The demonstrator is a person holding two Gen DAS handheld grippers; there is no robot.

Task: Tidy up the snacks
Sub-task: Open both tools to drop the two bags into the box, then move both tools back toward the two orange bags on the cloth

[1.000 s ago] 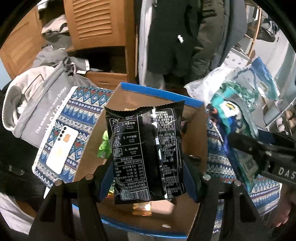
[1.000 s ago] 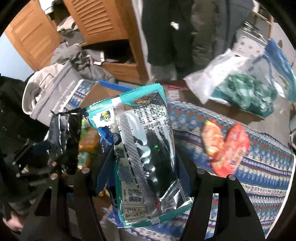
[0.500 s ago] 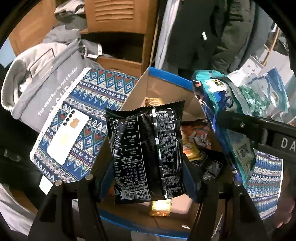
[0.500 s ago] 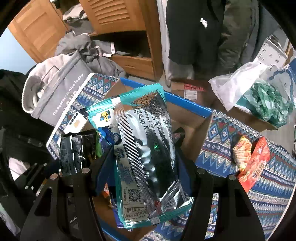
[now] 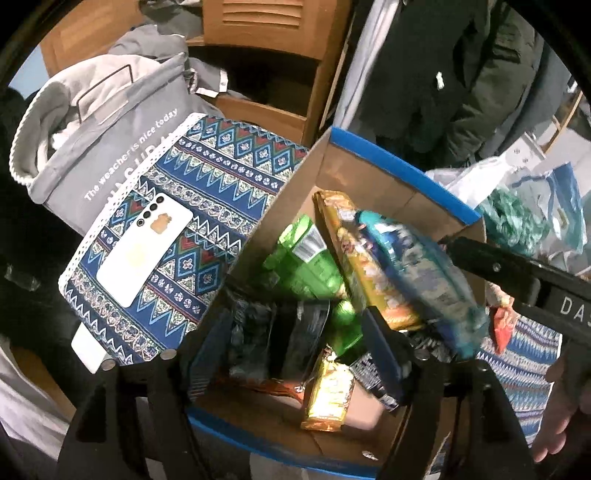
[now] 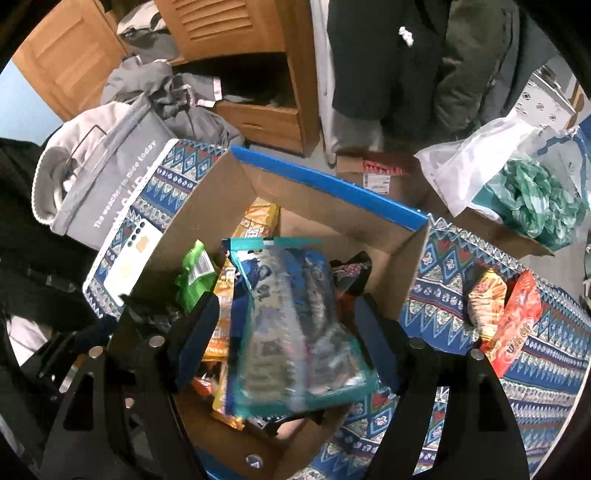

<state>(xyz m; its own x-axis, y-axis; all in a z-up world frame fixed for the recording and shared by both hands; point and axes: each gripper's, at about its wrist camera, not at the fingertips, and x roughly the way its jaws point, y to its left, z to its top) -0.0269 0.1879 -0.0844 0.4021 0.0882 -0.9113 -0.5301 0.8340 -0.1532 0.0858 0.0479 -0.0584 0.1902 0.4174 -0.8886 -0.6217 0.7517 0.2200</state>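
Note:
A cardboard box with blue-taped rims [image 5: 399, 168] [image 6: 325, 184] stands on the patterned cloth and holds several snack packs. My left gripper [image 5: 295, 347] is open over the box; the black pack [image 5: 295, 343] lies blurred just below and between its fingers. My right gripper [image 6: 284, 332] is open over the box; the teal and silver pack [image 6: 295, 332] is blurred between the spread fingers, falling into the box. The same teal pack [image 5: 421, 280] shows in the left wrist view. Green [image 5: 306, 258] and orange [image 6: 258, 221] packs lie inside.
A white phone [image 5: 144, 251] lies on the cloth left of the box. A grey bag [image 5: 107, 129] sits beyond it. Two red-orange snack packs [image 6: 513, 325] lie on the cloth right of the box. Plastic bags [image 6: 517, 184] and a wooden cabinet [image 6: 236, 33] stand behind.
Both grippers opened over the box. The black pack dropped from the left gripper and the teal pack is dropping from the right one.

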